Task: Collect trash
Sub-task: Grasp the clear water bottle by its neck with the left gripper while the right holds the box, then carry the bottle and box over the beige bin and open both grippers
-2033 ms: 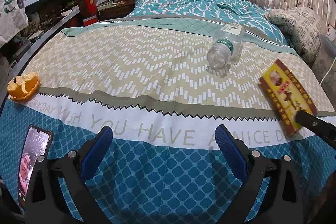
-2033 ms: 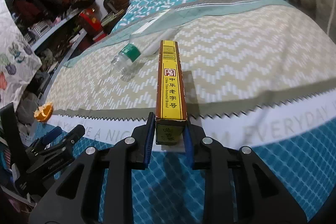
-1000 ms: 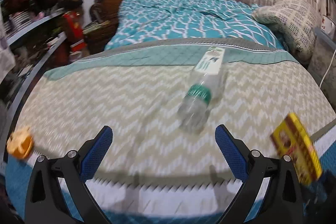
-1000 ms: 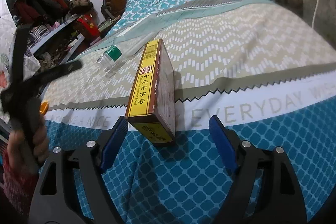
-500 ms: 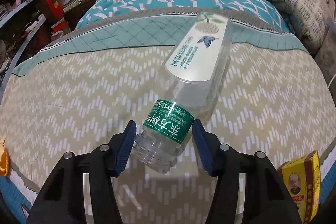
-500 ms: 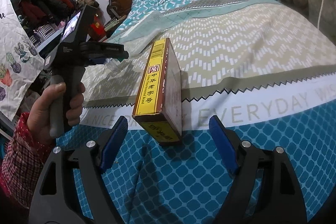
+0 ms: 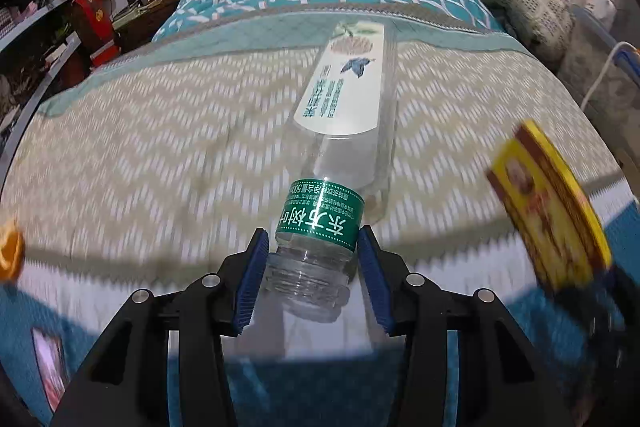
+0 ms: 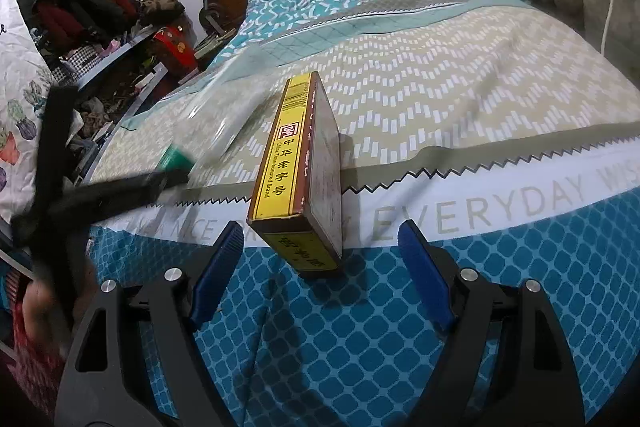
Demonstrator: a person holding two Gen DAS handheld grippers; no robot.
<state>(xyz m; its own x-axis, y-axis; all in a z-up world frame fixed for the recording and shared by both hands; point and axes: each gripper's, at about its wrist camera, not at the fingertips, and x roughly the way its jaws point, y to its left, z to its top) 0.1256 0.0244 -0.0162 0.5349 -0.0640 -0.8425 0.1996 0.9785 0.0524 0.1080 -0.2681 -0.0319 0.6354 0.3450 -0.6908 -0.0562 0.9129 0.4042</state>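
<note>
Patterned bedspread [image 7: 160, 131] is filling both frames; left gripper [image 7: 312, 283], wide a second ago, is now clamping the bottle [image 7: 340, 155] at lower centre, while right gripper [image 8: 320, 267] is gaping around the released box [image 8: 300, 171]

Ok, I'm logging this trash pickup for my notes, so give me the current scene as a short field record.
surface: bed cover
left gripper: shut on the neck of the clear plastic bottle
right gripper: open, jaws either side of the yellow box, not touching
yellow box: on its long edge on the bed cover
orange peel: at the far left
</note>
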